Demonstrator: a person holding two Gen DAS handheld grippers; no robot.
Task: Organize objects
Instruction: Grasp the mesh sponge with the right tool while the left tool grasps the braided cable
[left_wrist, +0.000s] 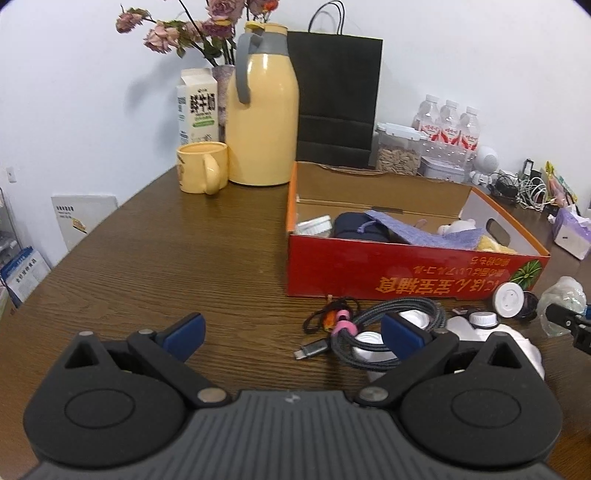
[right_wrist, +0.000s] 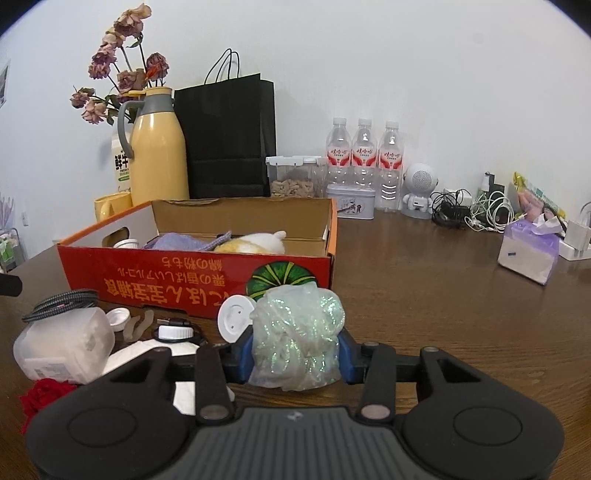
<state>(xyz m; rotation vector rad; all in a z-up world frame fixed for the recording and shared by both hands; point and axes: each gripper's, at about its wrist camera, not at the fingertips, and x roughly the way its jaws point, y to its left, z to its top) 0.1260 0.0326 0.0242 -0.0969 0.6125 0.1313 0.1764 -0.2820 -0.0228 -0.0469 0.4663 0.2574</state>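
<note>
Now the right tongs (right_wrist: 295, 354) pinch the glittery bag (right_wrist: 297, 339); the left tongs (left_wrist: 291, 334) stand spread.

A lived-in home or office room: thermos jug (left_wrist: 263, 110), dried flowers (right_wrist: 118, 62), tangled chargers (right_wrist: 476, 210) on a wooden table (left_wrist: 166, 258)

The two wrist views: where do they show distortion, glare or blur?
Left wrist view: fisheye bends the table edge, corners go dark, the left gripper body looks soft. Right wrist view: same dark corners, glitter glints on the crumpled bag in the right gripper, the table shows a pale sheen.
</note>
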